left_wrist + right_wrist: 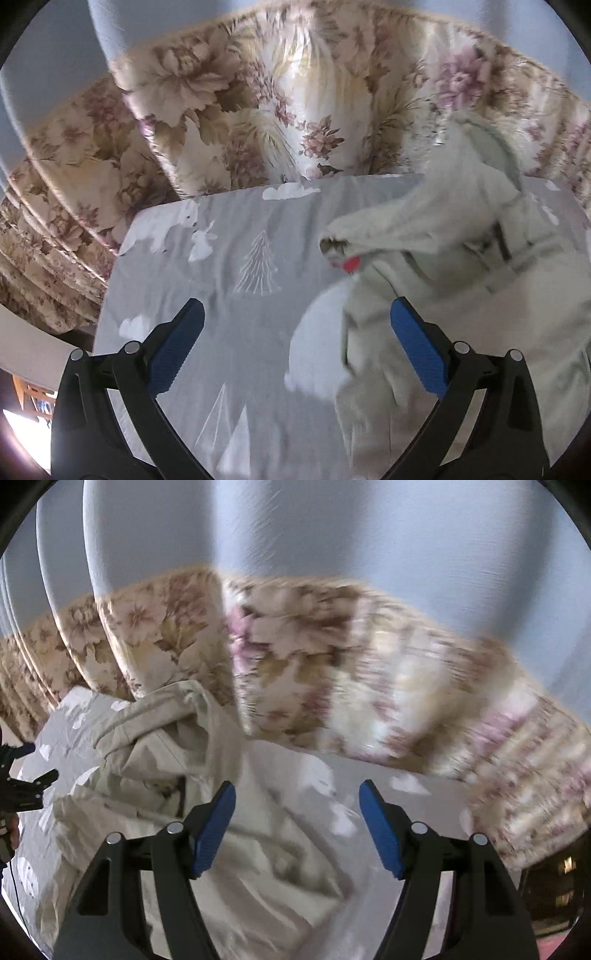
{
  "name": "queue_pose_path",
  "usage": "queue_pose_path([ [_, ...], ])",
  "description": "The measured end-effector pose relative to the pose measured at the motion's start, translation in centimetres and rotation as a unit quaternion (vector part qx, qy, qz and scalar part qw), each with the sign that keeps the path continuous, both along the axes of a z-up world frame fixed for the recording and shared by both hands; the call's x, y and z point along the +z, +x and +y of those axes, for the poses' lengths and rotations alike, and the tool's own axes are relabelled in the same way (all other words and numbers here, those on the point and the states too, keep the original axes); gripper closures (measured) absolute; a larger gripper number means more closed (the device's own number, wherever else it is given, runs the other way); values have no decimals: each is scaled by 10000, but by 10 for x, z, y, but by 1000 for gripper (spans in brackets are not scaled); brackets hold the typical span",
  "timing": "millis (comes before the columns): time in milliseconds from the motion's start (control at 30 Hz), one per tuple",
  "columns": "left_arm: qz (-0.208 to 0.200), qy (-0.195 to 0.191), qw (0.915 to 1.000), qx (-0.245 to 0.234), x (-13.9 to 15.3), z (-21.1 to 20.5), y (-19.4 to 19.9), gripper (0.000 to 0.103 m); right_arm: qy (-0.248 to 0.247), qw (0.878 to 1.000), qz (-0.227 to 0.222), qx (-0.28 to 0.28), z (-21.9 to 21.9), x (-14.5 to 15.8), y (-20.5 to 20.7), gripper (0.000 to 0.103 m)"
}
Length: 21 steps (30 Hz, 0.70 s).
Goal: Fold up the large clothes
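A cream jacket (461, 288) lies crumpled on the right part of a grey cloth printed with white animals and trees (236, 221). One sleeve stretches left, ending in an open cuff (334, 242) with a small red spot (351, 264) beside it. My left gripper (297, 308) hovers open over the cloth. Its right finger is above the jacket's edge and nothing is between the pads. In the right wrist view the jacket (155, 760) fills the left and lower middle. My right gripper (297, 788) stands open above it, holding nothing. The left gripper (27, 779) shows at the left edge.
A floral curtain (258, 96) hangs just behind the far edge of the cloth, with a pale blue sheer curtain (332, 528) above it. The right wrist view is blurred by motion. A person's hand (11, 830) shows at its left edge, and a dark window (554, 878) at its lower right.
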<state>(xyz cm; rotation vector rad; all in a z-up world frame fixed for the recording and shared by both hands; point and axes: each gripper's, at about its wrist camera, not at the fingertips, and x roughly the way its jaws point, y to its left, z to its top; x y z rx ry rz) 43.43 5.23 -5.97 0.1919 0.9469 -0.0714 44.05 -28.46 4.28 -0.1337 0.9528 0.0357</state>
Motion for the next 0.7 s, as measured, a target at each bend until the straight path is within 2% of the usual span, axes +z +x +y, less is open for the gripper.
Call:
queue_pose_path([
  [167, 160, -29, 9998, 115, -30, -1, 37, 4, -387, 9979, 290, 438, 55, -47, 46, 34],
  [333, 194, -139, 9996, 143, -51, 0, 66, 7, -1211, 9892, 281, 780, 94, -72, 67, 34],
  [400, 259, -385, 9989, 21, -58, -2, 76, 22, -1355, 9872, 329, 773, 96, -79, 75, 35],
  [433, 316, -495, 9983, -62, -61, -5, 82, 25, -1364, 9872, 367, 740, 96, -82, 80, 35],
  [467, 345, -538, 9979, -117, -64, -8, 86, 35, -1314, 9879, 445, 688, 94, -87, 85, 35],
  [500, 385, -605, 9972, -219, -67, -12, 90, 53, -1275, 9883, 507, 661, 91, -91, 89, 40],
  [533, 470, -735, 9953, -415, -70, -17, 93, 64, -1247, 9883, 610, 628, 89, -96, 93, 53],
  [567, 523, -792, 9941, -524, -72, -21, 96, 70, -1215, 9880, 741, 609, 86, -103, 97, 57],
  [600, 484, -764, 9944, -546, -72, -23, 97, 72, -1214, 9875, 801, 606, 84, -107, 97, 68],
  [633, 424, -748, 9942, -652, -71, -26, 98, 76, -1292, 9868, 781, 591, 83, -110, 97, 89],
  [667, 374, -785, 9935, -735, -69, -27, 99, 91, -1350, 9865, 741, 561, 81, -112, 96, 94],
  [700, 364, -935, 9914, -837, -67, -28, 99, 99, -1269, 9882, 680, 521, 75, -110, 94, 95],
])
